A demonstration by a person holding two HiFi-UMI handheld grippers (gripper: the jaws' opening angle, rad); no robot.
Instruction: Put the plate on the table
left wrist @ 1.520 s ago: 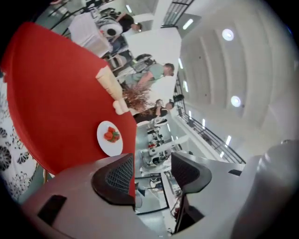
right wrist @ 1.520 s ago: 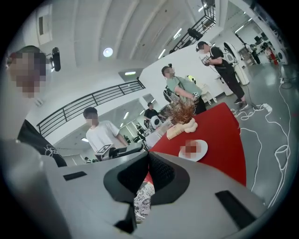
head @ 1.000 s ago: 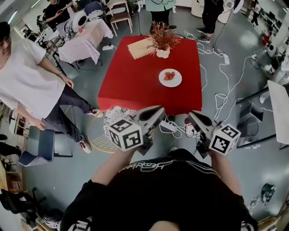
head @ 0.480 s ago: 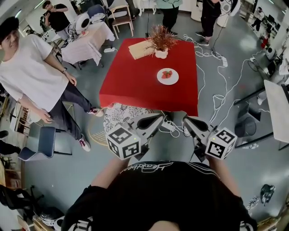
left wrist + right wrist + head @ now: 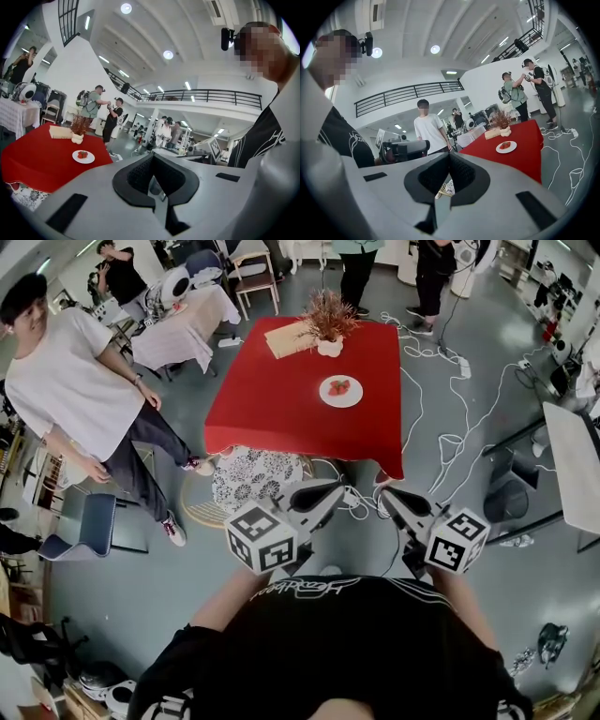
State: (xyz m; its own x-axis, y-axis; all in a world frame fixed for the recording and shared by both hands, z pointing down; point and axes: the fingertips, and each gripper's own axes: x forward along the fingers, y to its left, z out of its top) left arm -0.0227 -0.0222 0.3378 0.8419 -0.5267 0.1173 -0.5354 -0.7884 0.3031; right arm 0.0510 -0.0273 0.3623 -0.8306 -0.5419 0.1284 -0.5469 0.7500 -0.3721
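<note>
Both grippers are sitting lower in the head view than a second ago, and the table (image 5: 281,413) is lying farther off. Left gripper (image 5: 335,490) and right gripper (image 5: 385,495) are hovering well short of it; the plate (image 5: 340,391) is resting on its red top.

In the left gripper view, the jaws are pressing together on nothing, with the plate (image 5: 83,156) lying far left.

In the right gripper view, the jaws are likewise meeting empty, with the plate (image 5: 506,146) sitting off right.

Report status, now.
Left gripper shut, right gripper shut, both empty. White round plate of strawberries on red table. Patterned stool stands before table.
</note>
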